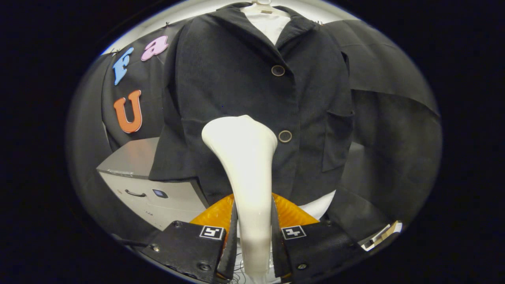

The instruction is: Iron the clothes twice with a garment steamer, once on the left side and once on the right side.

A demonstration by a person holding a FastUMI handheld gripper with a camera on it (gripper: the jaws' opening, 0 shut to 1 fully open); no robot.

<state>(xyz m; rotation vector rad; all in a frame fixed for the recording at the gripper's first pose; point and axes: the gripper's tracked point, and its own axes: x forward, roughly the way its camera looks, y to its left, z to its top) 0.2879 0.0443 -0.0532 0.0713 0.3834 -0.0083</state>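
Note:
A dark jacket (pixel 236 86) with two round buttons hangs on a hanger (pixel 262 4) over a white shirt (pixel 268 23), straight ahead of me. The white garment steamer (pixel 246 173) runs up from between my fingers, its wide head resting against or just off the jacket's lower front, left of the lower button (pixel 285 136). My gripper (pixel 254 232) is shut on the steamer's handle, with a finger pressing on each side. An orange part (pixel 292 213) of the gripper shows behind the handle.
A grey cabinet (pixel 158 193) with a drawer handle stands below and left of the jacket. Black cloth covers the booth wall behind and to both sides. A small white and tan object (pixel 382 234) lies off to my right, beside the right finger.

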